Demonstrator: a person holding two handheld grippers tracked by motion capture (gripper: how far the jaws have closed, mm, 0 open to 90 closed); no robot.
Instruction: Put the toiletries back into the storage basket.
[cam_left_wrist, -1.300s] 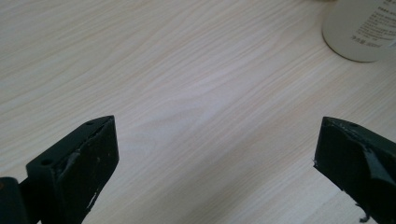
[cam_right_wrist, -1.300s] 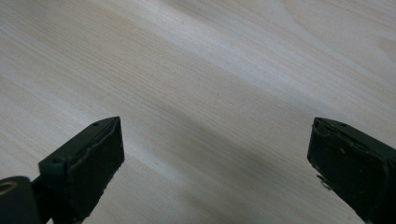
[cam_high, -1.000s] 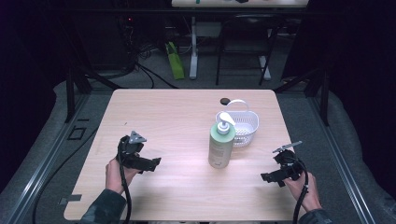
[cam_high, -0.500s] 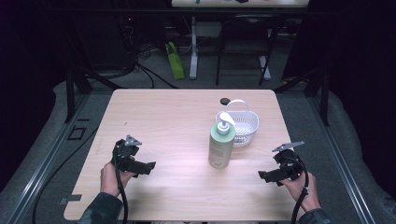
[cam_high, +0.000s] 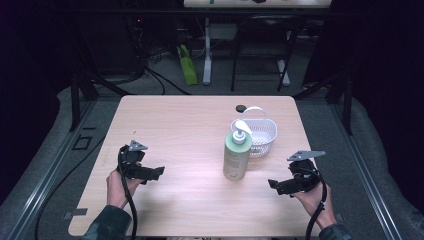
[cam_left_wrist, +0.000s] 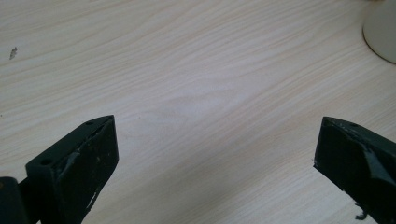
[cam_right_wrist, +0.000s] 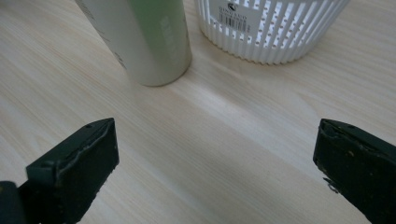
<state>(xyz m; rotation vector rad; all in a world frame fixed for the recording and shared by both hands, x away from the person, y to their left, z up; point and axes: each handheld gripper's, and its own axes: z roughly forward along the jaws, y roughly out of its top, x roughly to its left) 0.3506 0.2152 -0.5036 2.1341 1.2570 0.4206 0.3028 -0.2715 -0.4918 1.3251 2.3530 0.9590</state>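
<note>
Both grippers sit low with fingers spread wide and empty, the left gripper (cam_high: 159, 172) and right gripper (cam_high: 272, 184) flanking the soap bottle (cam_high: 236, 155), which stands ahead of the right fingers, probably touching the white basket (cam_high: 263, 135), ready for a grab.

Bright glare on the table (cam_high: 200, 130), dark surroundings, soft focus.

A pale green plastic pump bottle (cam_high: 237, 156) wears a white pump head. The round white plastic basket (cam_high: 260, 136) shows vertical slots and a black-printed label. The light wooden table (cam_high: 190, 125) carries fine streaked grain.
</note>
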